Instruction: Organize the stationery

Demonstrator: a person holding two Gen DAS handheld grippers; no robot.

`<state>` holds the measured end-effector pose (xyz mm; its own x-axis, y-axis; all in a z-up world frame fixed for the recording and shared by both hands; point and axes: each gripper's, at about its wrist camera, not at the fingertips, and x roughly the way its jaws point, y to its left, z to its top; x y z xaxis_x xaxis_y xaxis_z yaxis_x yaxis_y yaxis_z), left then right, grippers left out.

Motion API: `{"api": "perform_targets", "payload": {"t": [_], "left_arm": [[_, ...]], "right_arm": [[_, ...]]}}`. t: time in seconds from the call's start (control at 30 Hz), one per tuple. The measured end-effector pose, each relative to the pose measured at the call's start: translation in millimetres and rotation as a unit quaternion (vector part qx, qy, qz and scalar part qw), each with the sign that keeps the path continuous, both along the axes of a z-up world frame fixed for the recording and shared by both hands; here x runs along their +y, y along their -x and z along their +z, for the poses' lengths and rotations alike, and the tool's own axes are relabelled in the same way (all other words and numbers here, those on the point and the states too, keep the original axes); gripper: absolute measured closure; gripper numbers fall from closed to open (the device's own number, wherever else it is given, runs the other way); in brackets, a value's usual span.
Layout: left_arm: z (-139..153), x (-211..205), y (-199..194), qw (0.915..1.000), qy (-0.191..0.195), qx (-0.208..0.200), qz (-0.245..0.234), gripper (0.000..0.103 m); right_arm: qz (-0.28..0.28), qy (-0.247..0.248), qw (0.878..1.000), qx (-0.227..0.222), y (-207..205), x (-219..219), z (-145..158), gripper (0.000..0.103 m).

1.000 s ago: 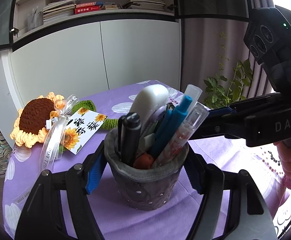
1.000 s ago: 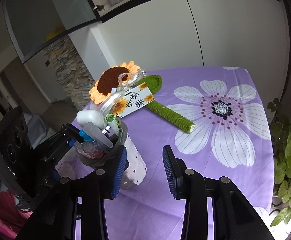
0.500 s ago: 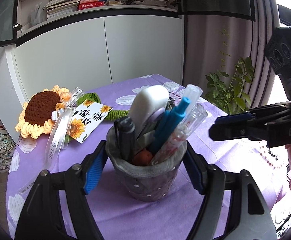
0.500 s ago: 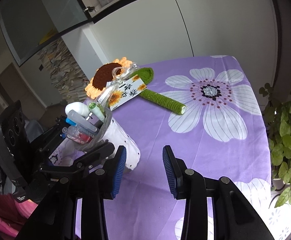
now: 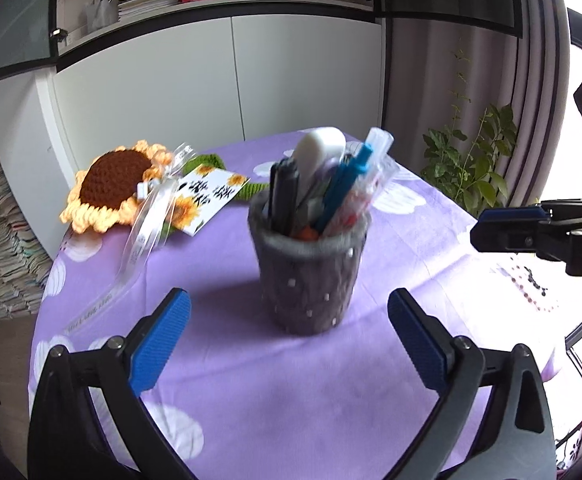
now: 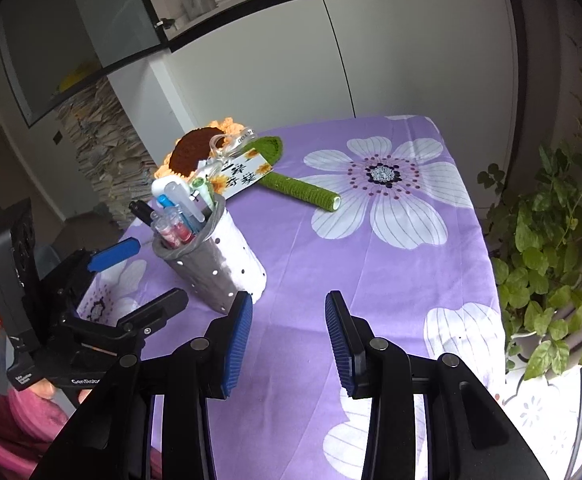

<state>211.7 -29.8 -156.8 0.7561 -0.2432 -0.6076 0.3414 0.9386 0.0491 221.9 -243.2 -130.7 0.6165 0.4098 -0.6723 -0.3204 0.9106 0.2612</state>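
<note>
Purple-clothed bench (image 5: pixel 251 380): the filled pen holder (image 5: pixel 309 276) is left standing upright, freed by the left gripper (image 5: pixel 287 336), whose jaws have just been opening; the right gripper (image 6: pixel 287 338) is parted, empty

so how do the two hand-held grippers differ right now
The left hand-held gripper has its jaws spread wide, just opened off the grey pen holder, which stands free ahead of them; the right hand-held gripper has a much narrower gap. The left faces the holder; the right faces bare purple tablecloth. Both are empty, with blue pads.
</note>
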Motion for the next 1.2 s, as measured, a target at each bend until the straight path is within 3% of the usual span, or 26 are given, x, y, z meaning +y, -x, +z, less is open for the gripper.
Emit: {"api": "perform_targets", "payload": {"t": [0.1,0.2,0.4,0.6,0.7,0.73,1.07,1.2], "left_arm": [[9.8,7.7,19.0,0.9999,-0.003,-0.011,0.012,0.004],[30.3,15.3,39.0,0.9985,-0.014,-0.036,0.038,0.004],[67.7,25.2,84.9,0.9930,-0.022,-0.090,0.073,0.001],[84.2,26.9,119.3,0.9909,-0.025,-0.098,0.089,0.001],[87.4,27.3,131.0,0.9904,-0.026,-0.097,0.095,0.001],[89.0,27.7,136.1,0.9902,-0.025,-0.098,0.096,0.001],[122.8,27.4,181.1,0.9858,0.011,-0.133,0.102,0.001],[137.6,25.3,196.3,0.9829,0.017,-0.151,0.104,0.001]], "right_arm": [[0.006,0.021,1.000,-0.009,15.5,10.6,5.3,0.063],[0.010,0.036,0.999,-0.021,33.9,21.9,11.7,0.054],[0.011,0.020,0.999,-0.046,78.3,38.2,26.0,0.046],[-0.023,0.043,0.994,-0.093,124.0,41.9,48.4,0.041],[-0.041,0.021,0.991,-0.122,147.2,35.9,59.3,0.022],[-0.050,0.013,0.989,-0.136,156.1,33.5,62.4,0.020],[-0.091,0.010,0.975,-0.205,207.8,34.8,98.6,0.020],[-0.099,0.013,0.967,-0.235,223.9,40.7,115.8,0.013]]}}
